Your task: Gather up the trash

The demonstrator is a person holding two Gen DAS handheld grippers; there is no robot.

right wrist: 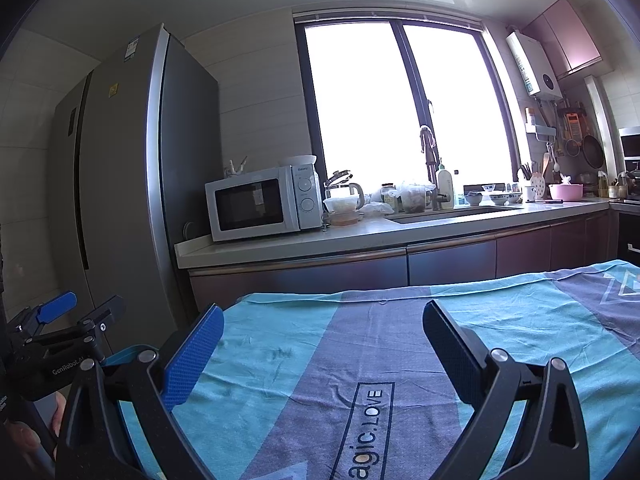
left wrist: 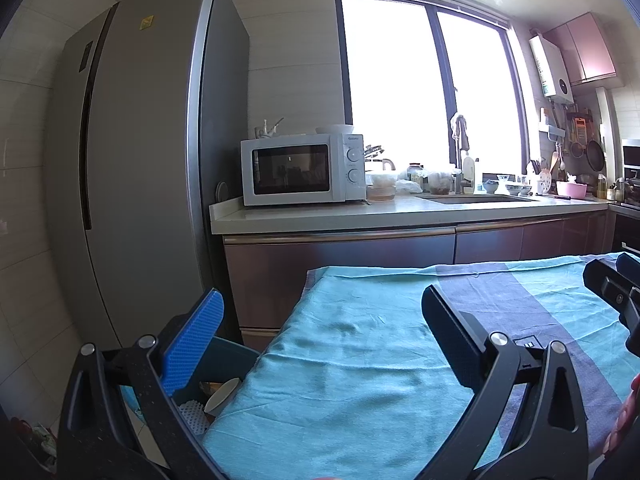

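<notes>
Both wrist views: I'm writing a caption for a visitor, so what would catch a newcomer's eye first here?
First the blown-out white window above the sink, at the back. Next the turquoise-and-grey cloth spread over the table in the foreground, with both grippers open above it: the left gripper at the cloth's left edge, the right gripper near its printed lettering. The tall grey fridge fills the left side, with a white microwave beside it on the counter.

Left hand-held gripper (left wrist: 322, 330) wide open, empty (right hand-held gripper (right wrist: 322, 344) same), side by side.
</notes>
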